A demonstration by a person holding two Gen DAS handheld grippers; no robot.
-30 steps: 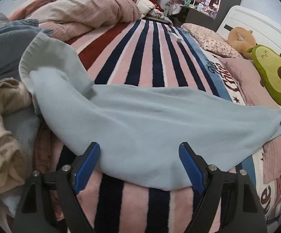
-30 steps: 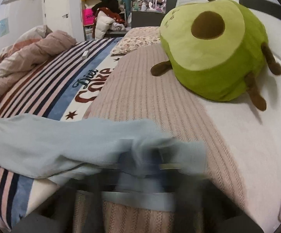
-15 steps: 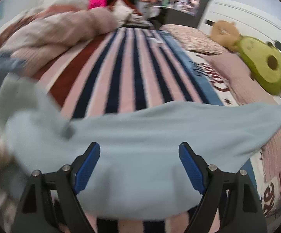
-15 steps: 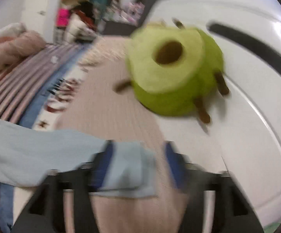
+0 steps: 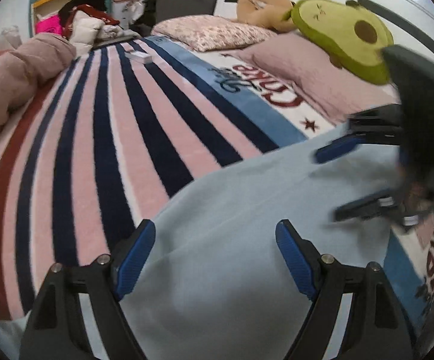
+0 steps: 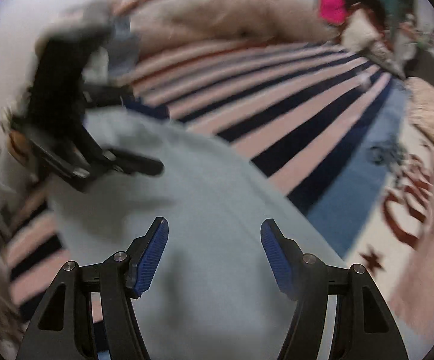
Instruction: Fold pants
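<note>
Light blue pants (image 5: 232, 240) lie spread flat across the near part of the striped blanket (image 5: 112, 138) on the bed, under both tools; in the right wrist view the same cloth (image 6: 217, 210) fills the lower middle.

Left gripper (image 5: 215, 258) hangs over the pants with jaws wide apart, nothing pinched between the blue pads; right gripper (image 6: 214, 255) likewise has jaws parted with only flat cloth below and no fabric between the pads; each tool shows in the other's view, blurred, so exact contact with the cloth cannot be told.

Risks, as judgement: neither tool holds the cloth, so a hurried pinch could catch only the top layer and leave the lower leg behind, giving a skewed fold; soft fleece-like fabric may bunch or drag along the plush blanket instead of sliding; the two tools are near each other over the same garment, so a crossing reach could knock them together; the pink pillow (image 5: 307, 69) and avocado plush (image 5: 346, 36) sit close to the far end of the pants, so a wide swing could snag them.

Writing: red script on the blanket's white band (image 5: 265, 87) appears upside-down, seems to say "Coke" with dark script beside it; only partly readable; no other labels legible.
</note>
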